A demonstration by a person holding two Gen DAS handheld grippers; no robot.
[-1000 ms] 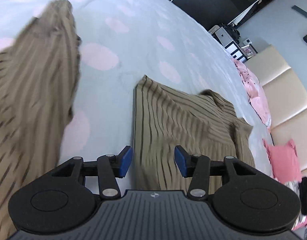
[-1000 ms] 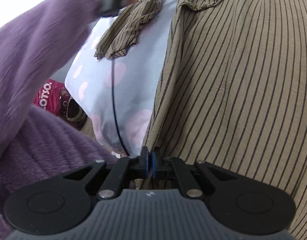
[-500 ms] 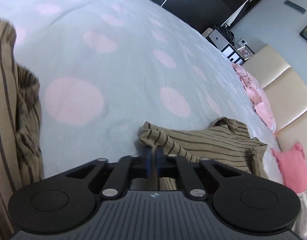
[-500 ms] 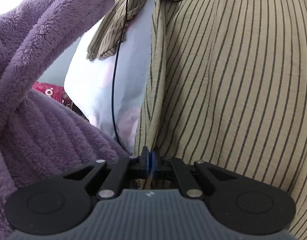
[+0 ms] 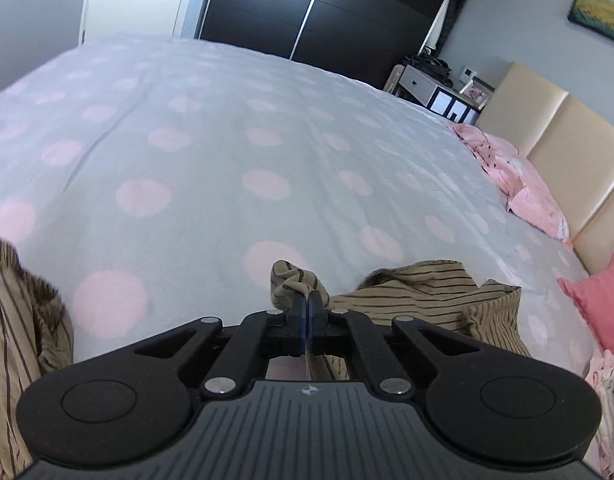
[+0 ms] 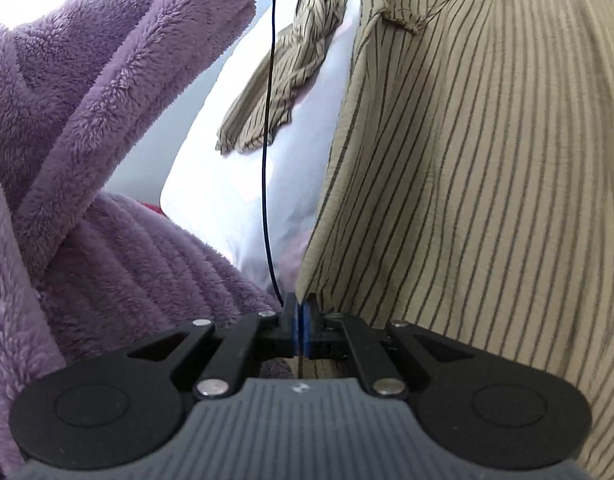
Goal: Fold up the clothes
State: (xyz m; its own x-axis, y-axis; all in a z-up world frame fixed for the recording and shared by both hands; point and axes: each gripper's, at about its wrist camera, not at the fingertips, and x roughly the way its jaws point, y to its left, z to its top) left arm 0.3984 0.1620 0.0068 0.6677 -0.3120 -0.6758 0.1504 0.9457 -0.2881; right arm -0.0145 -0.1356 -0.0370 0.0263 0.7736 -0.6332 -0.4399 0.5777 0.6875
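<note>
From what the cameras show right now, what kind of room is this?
Most likely a bedroom. A wide bed with a polka-dot cover fills the left wrist view, with a padded headboard and pink pillows at one end, and a dark wardrobe behind.

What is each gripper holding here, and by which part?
Both hold the tan striped fabric shirt: left gripper pinches a bunched bit of fabric, which part is unclear; right gripper pinches its side edge.

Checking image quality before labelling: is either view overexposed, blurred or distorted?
Left wrist view: strong fisheye bend of the bedspread, evenly lit, sharp around the left claw. Right wrist view: bedspread patch beside the striped shirt is blown out white; shirt stripes and right claw stay sharp.
</note>
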